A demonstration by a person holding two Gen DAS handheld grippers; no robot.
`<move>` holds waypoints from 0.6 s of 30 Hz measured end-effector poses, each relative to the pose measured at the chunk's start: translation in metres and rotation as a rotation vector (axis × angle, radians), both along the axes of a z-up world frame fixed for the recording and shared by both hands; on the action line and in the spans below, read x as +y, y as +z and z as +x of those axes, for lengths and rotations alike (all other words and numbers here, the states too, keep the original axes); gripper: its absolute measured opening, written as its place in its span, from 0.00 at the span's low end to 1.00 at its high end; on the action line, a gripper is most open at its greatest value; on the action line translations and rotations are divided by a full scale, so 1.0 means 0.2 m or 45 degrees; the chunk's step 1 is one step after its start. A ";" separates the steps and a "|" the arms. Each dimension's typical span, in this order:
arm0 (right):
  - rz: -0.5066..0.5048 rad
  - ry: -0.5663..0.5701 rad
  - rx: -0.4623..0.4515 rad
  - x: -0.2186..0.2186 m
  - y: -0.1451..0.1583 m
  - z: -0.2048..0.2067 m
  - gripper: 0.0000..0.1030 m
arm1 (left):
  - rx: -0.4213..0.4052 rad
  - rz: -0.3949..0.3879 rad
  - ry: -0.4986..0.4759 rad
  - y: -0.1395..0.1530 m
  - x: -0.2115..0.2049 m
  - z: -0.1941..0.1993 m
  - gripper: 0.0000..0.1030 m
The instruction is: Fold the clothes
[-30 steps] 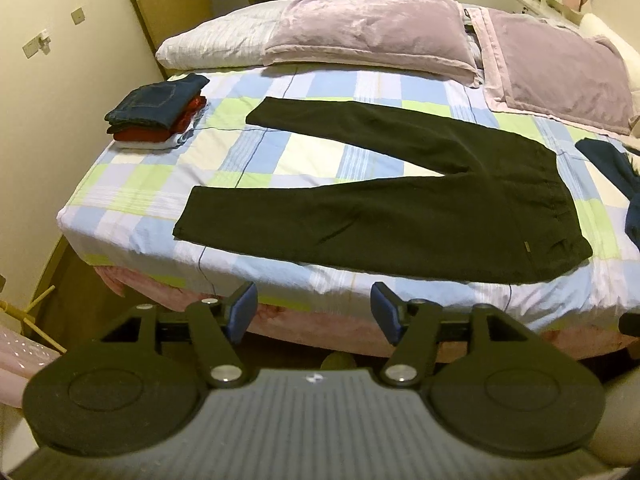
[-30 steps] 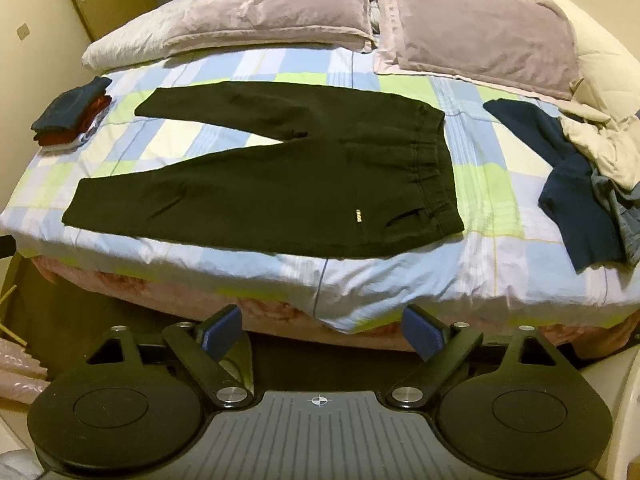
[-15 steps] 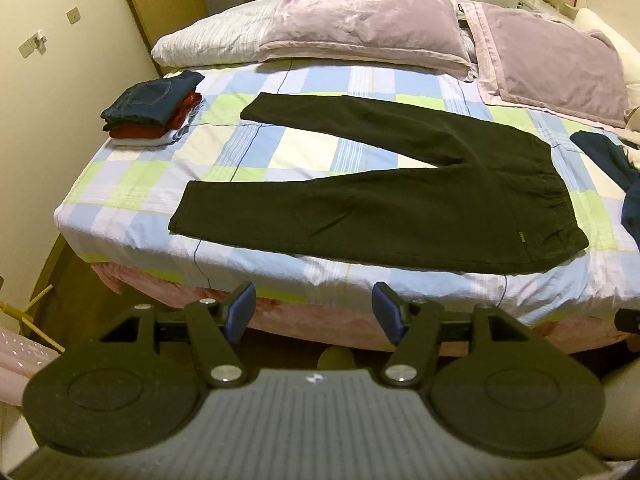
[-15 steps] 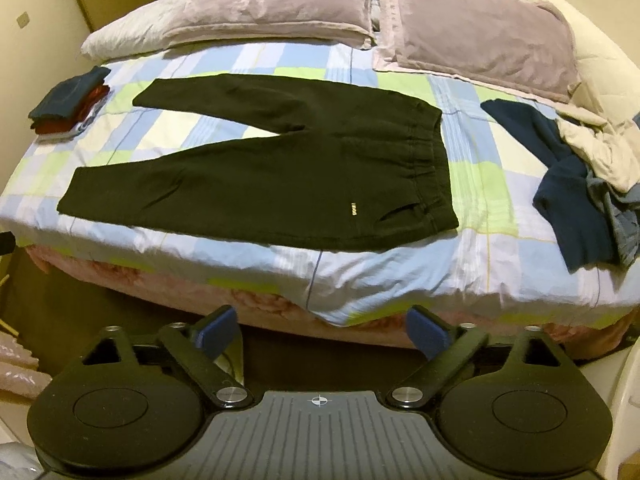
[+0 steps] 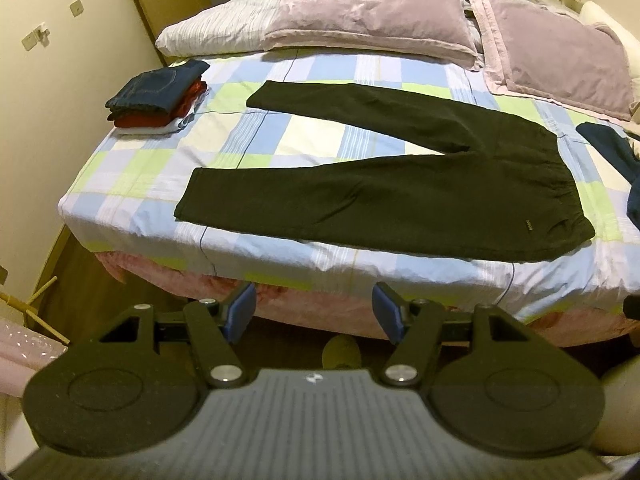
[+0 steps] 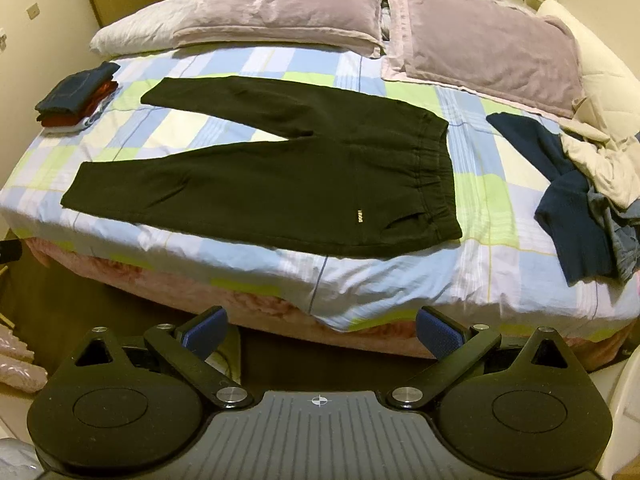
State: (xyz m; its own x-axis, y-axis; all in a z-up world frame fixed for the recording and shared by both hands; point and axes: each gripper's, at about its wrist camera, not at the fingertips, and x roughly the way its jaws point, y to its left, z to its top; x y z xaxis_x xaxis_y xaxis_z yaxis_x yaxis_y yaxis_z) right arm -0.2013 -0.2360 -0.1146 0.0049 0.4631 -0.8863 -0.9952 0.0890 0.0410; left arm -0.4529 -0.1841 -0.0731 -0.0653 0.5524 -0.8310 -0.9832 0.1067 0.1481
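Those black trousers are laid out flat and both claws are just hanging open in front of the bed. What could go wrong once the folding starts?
The black trousers lie close to the bed's near edge, so a careless pull might drag them off. Their legs are splayed apart; folding one over the other could bunch the fabric. The unfolded heap of clothes lies close to the waistband and might get snagged. Both the left claw and the right claw are open, holding nothing.

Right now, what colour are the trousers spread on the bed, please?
Black trousers, clearest in the right wrist view.
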 end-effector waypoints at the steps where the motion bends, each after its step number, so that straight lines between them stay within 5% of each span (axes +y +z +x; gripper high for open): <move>1: 0.001 0.002 -0.001 0.00 0.00 0.00 1.00 | -0.001 0.000 0.001 0.00 0.00 0.00 0.59; 18: -0.003 0.039 0.010 0.04 0.00 -0.01 1.00 | -0.007 -0.016 0.028 0.00 0.01 -0.02 0.59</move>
State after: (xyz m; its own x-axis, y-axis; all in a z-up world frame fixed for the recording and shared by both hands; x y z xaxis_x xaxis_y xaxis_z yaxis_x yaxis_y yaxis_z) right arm -0.2031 -0.2280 -0.1142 -0.0163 0.4611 -0.8872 -0.9971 0.0584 0.0486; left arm -0.4563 -0.1819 -0.0735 -0.0730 0.5405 -0.8381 -0.9861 0.0868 0.1419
